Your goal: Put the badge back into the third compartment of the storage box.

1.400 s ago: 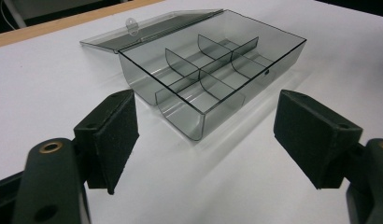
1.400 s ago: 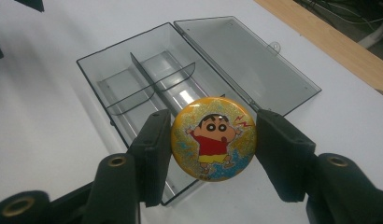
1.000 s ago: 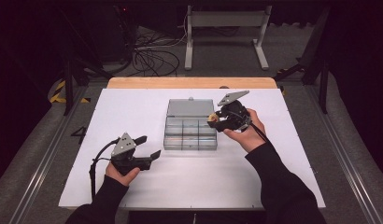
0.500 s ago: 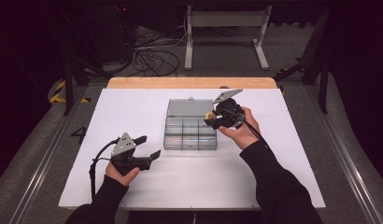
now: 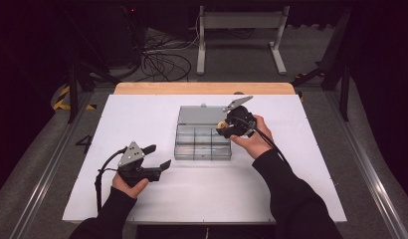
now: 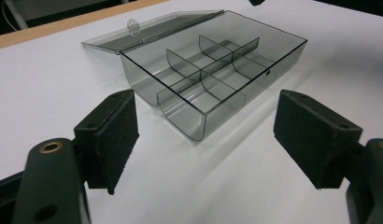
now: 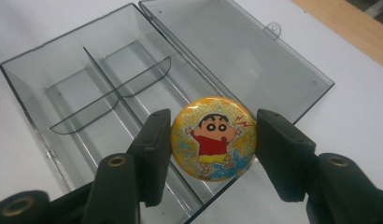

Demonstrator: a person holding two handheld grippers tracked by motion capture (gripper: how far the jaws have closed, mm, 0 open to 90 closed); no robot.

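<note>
Badge (image 7: 213,138) — a round cartoon pin clamped edge-on in the right gripper (image 7: 213,154) — has come down and leftward over the open organizer box's (image 5: 202,142) far right compartments, so the drop looks close. Left gripper (image 5: 157,157) rests near left, jaws apart, empty.

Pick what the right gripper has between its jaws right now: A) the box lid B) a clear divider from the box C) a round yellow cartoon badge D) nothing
C: in the right gripper view, the right gripper clamps a round yellow cartoon badge by its edges, held over the open clear compartment box.
</note>
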